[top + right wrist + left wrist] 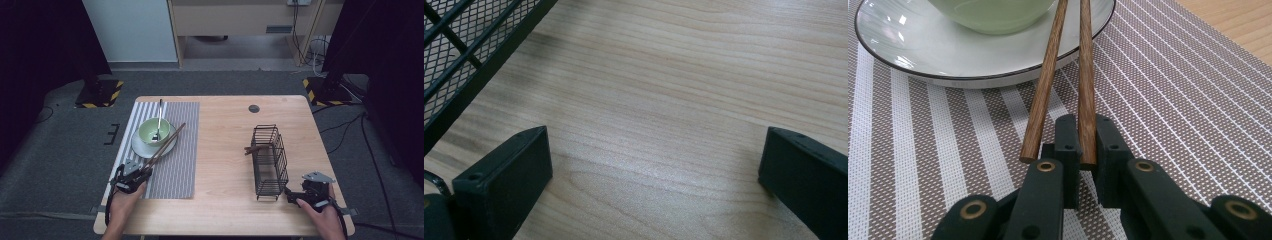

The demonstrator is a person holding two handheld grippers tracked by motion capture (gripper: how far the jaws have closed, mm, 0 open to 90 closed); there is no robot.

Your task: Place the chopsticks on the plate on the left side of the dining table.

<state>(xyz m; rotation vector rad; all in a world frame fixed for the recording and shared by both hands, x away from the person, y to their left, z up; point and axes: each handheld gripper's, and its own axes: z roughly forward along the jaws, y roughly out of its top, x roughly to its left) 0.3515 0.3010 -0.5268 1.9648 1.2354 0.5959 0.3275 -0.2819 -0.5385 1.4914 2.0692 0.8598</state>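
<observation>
Two brown wooden chopsticks [167, 142] slant from my left gripper [145, 170] up over the white plate [140, 148] and past the green bowl [152, 131]. In the left gripper view my left gripper [1087, 122] is shut on the near end of the right chopstick [1085, 75]. The other chopstick [1045, 85] lies just outside the left jaw, its end free. Both sticks lean on the plate's rim [908, 72]. My right gripper [289, 190] sits by the near right corner of the black wire basket [270, 160]. In its own view my right gripper [654, 137] is open over bare wood.
A metal spoon [159, 120] stands in the bowl. The plate rests on a striped placemat [177, 165]. A brown stick [252, 149] pokes from the basket's left side. The basket's mesh corner [469, 45] is close to my right gripper's left jaw. A round grommet [254, 108] sits far back.
</observation>
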